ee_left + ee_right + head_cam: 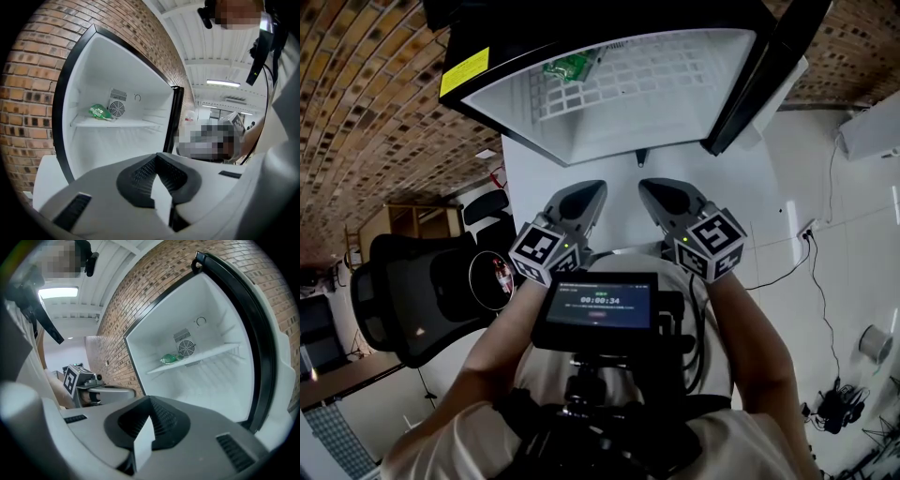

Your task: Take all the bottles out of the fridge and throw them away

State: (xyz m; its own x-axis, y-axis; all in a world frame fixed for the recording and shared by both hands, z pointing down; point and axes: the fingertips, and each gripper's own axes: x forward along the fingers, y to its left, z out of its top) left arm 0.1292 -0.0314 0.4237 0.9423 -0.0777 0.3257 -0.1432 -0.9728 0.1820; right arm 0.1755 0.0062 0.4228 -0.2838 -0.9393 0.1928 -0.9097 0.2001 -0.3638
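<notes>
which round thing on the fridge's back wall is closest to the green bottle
The vented fan grille, right beside the green bottle; the small plain ring sits higher and further off.

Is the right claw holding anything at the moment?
No, the right claw is shut and empty; the crumpled green plastic item lies on the white fridge shelf.

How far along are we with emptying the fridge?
Done: the fridge stands open. In hand: nothing; the left gripper and right gripper are both shut and empty in front of it. Left: what looks like one crumpled green bottle lies on the shelf, to be taken out and thrown away.
</notes>
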